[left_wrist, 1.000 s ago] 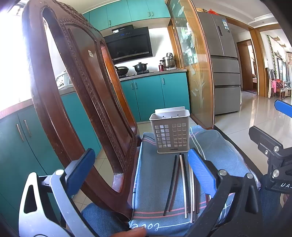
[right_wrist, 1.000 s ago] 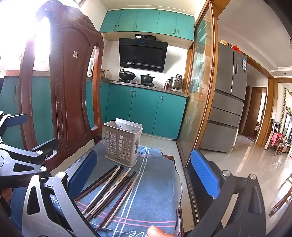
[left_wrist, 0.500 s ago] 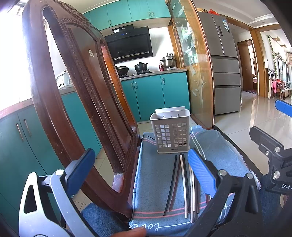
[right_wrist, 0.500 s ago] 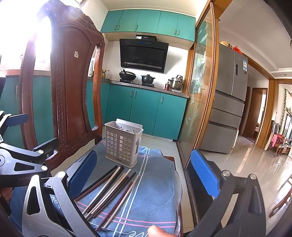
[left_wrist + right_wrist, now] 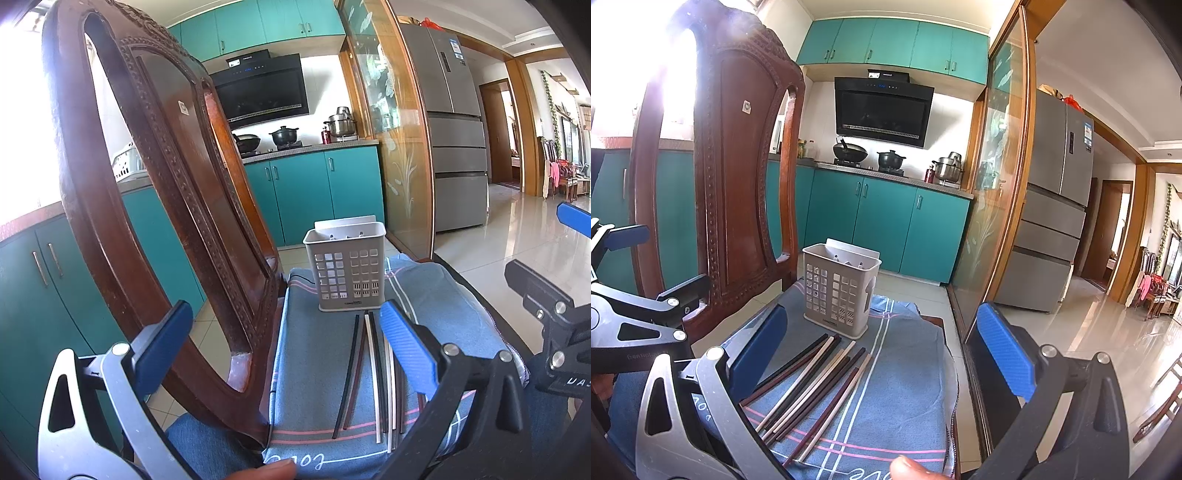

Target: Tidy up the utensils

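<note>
- The blue cloth (image 5: 905,398) spread over the chair seat carries pale cursive lettering along its near hem; in the left wrist view it reads upside down as something like "Love", only partly legible.
- The other gripper's black body shows white letters, "DAS" at the right edge of the left wrist view, and a faint word in the right wrist view that is too blurred to read.
- A small dark label sits at the foot of the basket (image 5: 346,265); its writing is too small to make out. The fridge (image 5: 1060,206) has a blue sticker on its door, also unreadable.
- The chopsticks (image 5: 812,391) lie loose in a fanned bundle on the cloth, dark and pale ones mixed, their far tips just short of the basket.
- The pale slotted basket (image 5: 839,291) stands upright at the far end of the cloth, near the carved wooden chair back (image 5: 738,192).
- The left gripper (image 5: 280,354) hovers at the near edge of the cloth with its blue pads spread wide and nothing between them; the chopsticks (image 5: 373,373) lie just inside its right pad, and the basket is beyond them.
- The right gripper (image 5: 882,354) is likewise spread wide and empty, with the chopsticks on the cloth between its fingers, nearer the left one, and the basket further off, left of centre.
- A fingertip (image 5: 916,468) shows at the near bottom edge.
</note>
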`<state>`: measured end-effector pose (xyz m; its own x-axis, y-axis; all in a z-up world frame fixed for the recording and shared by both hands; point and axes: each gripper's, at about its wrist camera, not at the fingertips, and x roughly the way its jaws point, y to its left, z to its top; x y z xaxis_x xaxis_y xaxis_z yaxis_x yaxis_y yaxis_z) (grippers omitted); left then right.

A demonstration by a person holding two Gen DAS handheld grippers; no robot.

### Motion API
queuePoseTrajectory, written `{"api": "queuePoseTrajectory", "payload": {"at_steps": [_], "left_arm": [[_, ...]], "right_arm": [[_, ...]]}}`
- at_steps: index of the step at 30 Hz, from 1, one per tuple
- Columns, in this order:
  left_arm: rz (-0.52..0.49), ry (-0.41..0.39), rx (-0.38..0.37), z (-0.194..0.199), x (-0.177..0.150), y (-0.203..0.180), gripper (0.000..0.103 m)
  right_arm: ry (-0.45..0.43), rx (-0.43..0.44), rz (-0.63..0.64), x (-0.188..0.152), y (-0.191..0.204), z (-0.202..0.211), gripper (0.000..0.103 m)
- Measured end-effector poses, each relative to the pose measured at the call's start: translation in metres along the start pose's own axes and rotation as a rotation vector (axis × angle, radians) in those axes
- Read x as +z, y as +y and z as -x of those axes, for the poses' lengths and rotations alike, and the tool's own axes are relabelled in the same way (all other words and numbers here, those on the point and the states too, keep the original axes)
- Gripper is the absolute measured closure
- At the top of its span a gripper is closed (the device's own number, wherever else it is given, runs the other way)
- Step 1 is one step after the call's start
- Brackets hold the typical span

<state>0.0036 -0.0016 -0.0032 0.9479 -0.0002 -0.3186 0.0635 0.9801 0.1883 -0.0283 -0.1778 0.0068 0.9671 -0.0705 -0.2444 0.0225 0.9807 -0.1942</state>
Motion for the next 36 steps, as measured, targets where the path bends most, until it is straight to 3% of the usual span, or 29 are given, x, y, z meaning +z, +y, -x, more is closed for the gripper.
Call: {"api": "queuePoseTrajectory", "payload": {"at_steps": [36], "left_arm": [[-0.009,0.01,-0.002,-0.0006,-0.0007,-0.0014,0.002]], "right_arm": [[0.003,-0.006,-0.019,-0.0041,-0.0008,-0.007,0.002]]}}
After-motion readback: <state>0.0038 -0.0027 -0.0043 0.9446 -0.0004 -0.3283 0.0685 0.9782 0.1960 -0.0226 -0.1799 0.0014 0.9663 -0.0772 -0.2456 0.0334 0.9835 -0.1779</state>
